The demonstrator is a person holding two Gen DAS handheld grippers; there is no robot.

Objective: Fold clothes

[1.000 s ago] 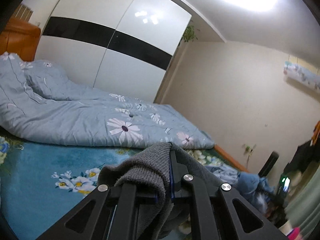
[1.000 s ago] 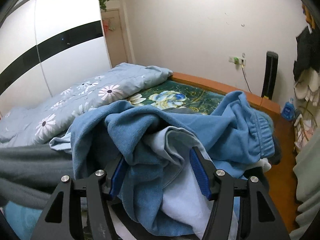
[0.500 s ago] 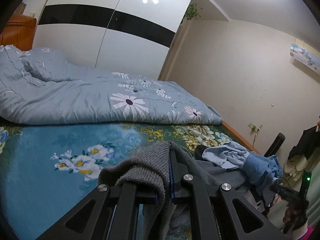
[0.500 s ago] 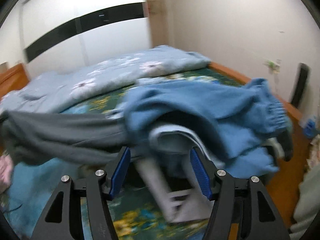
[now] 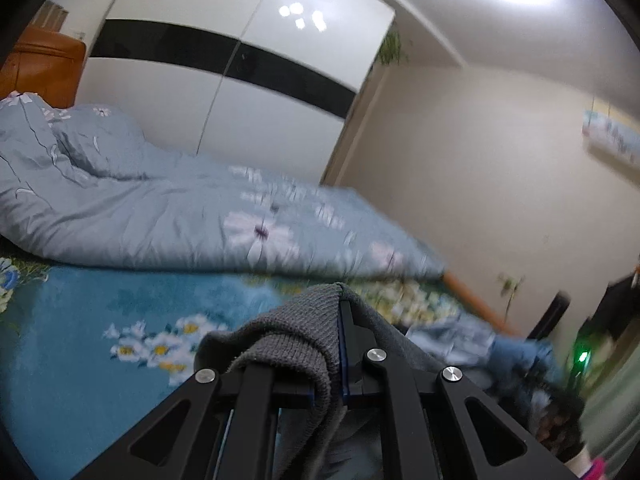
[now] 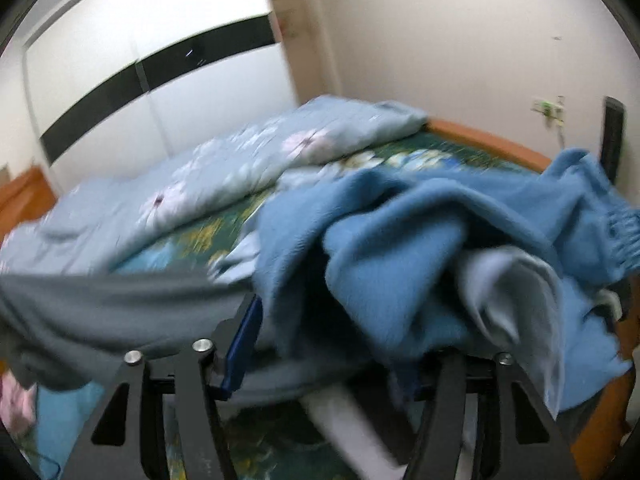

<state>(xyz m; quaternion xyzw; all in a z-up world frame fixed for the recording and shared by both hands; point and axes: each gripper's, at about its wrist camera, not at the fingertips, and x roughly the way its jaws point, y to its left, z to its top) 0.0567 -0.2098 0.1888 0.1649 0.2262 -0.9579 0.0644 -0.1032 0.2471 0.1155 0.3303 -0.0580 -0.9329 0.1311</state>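
Left gripper [image 5: 340,344] is clamped on a ribbed edge of the grey garment [image 5: 296,340], holding it up over the floral bedsheet [image 5: 92,304], probably to shake it out flat. Right gripper [image 6: 332,344] stands wide apart, the blue garment [image 6: 420,240] merely draped over its fingers and the grey cloth running off leftward.

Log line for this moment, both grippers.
left hand-held gripper: shut on grey knit | right hand-held gripper: open, blue fleece draped over it | bed: quilt bunched | frames blurred
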